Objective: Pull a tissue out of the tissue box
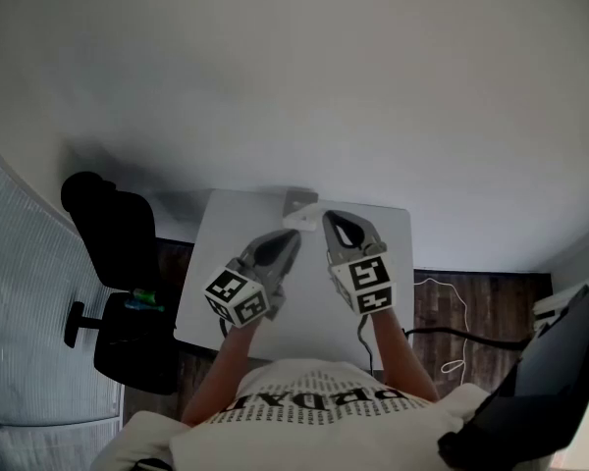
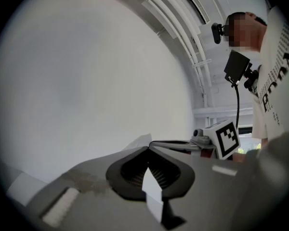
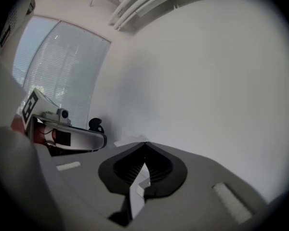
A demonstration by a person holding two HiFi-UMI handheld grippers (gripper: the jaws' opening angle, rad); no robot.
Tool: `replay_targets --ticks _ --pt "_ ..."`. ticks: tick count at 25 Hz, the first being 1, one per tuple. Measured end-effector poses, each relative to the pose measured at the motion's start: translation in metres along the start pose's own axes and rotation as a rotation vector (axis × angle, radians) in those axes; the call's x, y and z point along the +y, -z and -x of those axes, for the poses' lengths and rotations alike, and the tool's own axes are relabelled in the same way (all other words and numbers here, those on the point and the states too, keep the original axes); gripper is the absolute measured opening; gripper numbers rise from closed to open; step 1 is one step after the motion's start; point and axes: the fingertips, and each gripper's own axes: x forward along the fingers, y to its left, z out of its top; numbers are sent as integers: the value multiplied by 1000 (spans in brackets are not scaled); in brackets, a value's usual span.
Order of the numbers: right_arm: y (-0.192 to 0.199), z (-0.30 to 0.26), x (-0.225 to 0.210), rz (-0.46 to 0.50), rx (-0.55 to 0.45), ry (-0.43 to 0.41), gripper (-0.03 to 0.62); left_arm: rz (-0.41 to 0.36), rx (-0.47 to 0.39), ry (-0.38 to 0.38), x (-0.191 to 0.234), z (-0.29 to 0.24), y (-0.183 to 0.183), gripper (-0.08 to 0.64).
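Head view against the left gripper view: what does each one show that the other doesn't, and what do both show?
Only the head view: the white table, the black office chair beside it and the wood floor. Only the left gripper view: the camera on the person's head, and the left tool seen close up, jaws closed on the tissue. Both: the two tools close together at the tissue, and the right tool with its marker cube.

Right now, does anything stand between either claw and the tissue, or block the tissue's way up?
Nothing visible does. The left claw and right claw are both shut on the tissue over the table, with open space above it.
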Motion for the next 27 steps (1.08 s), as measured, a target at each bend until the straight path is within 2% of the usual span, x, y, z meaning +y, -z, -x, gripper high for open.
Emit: replay_targets --ticks 27 --pt "3 -4 0 17 37 14 8 20 0 3 9 5 4 -9"
